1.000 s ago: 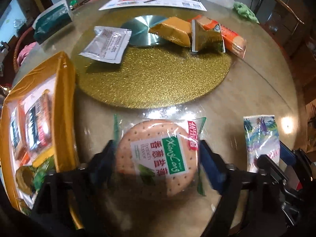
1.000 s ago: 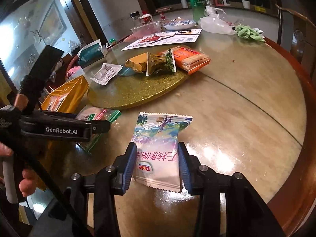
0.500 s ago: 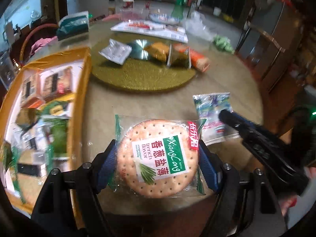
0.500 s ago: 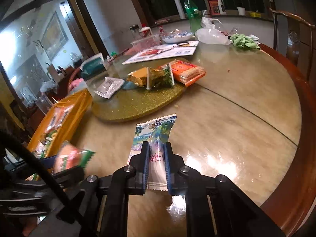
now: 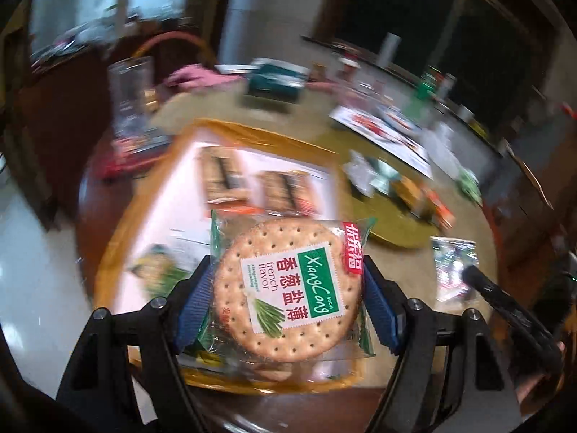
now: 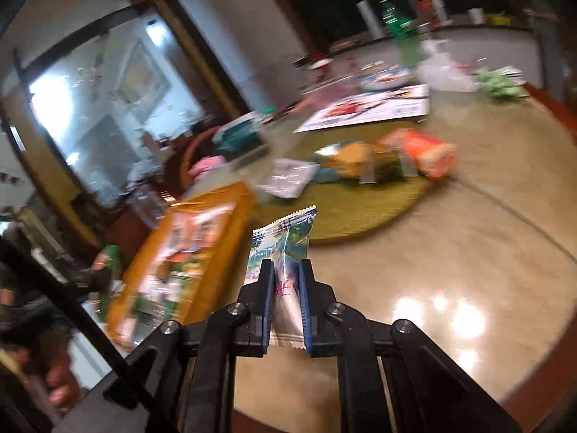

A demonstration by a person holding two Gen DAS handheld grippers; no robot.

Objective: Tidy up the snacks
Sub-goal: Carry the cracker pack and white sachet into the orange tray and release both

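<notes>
My left gripper (image 5: 288, 288) is shut on a round cracker pack (image 5: 288, 288) with a green label and holds it above the orange box (image 5: 151, 195) of snacks. My right gripper (image 6: 285, 288) is shut on a white and blue snack packet (image 6: 285, 245), lifted off the table, to the right of the orange box (image 6: 194, 245). That packet also shows at the right of the left wrist view (image 5: 454, 263). Several more snack packs (image 6: 382, 158) lie on the gold round mat (image 6: 360, 209).
The round wooden table (image 6: 487, 252) carries a leaflet (image 6: 375, 108), a teal pouch (image 6: 241, 137), a green bottle (image 6: 404, 32), a white bag and a green cloth (image 6: 501, 83) at the back. A clear glass (image 5: 133, 90) stands behind the box. A chair stands on the far left.
My left gripper has lifted the cracker pack and swung left over the orange box. My right gripper has closed on the white packet, raised it and moved left towards the box.
</notes>
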